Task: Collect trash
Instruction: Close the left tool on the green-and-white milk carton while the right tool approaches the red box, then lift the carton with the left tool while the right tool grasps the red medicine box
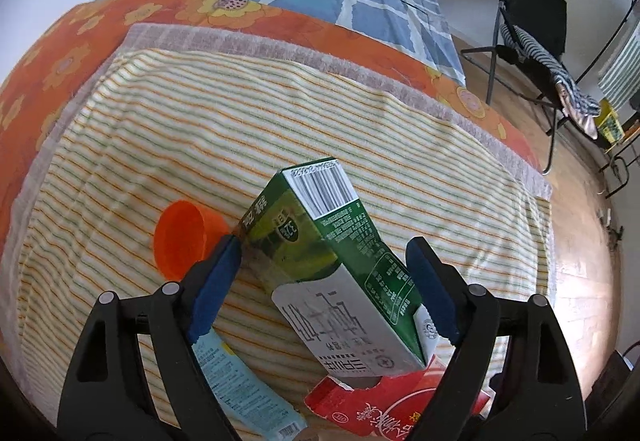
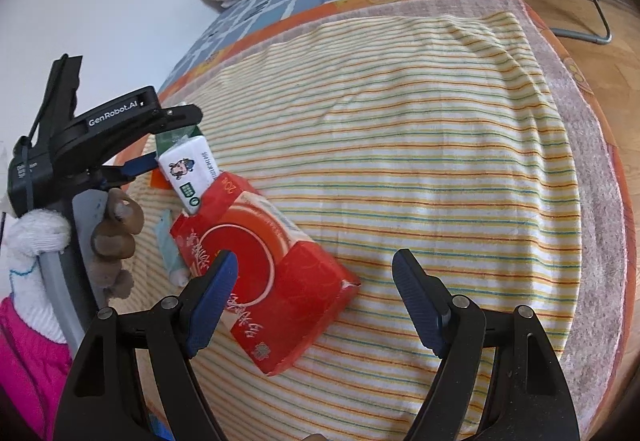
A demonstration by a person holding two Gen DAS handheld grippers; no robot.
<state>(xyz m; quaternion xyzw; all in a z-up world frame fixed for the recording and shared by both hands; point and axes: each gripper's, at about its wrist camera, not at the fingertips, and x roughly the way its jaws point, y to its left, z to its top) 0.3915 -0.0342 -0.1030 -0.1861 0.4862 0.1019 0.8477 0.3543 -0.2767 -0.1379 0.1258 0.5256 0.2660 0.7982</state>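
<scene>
One green milk carton (image 1: 320, 241), light, stiff-walled, crushable, leaning on the red box (image 2: 272, 281) near the striped towel's (image 2: 440, 141) left edge; left gripper (image 1: 324, 261) jaws apart astride its flat sides; right gripper (image 2: 316, 281) agape, empty.

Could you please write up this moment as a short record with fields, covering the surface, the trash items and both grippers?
surface: striped towel over an orange floral sheet
trash: green carton, red box, orange cup, pale blue packet
stacking: green carton leans on red box
left gripper: open, astride green carton, pads not pressing
right gripper: open, over red box, holding nothing
</scene>
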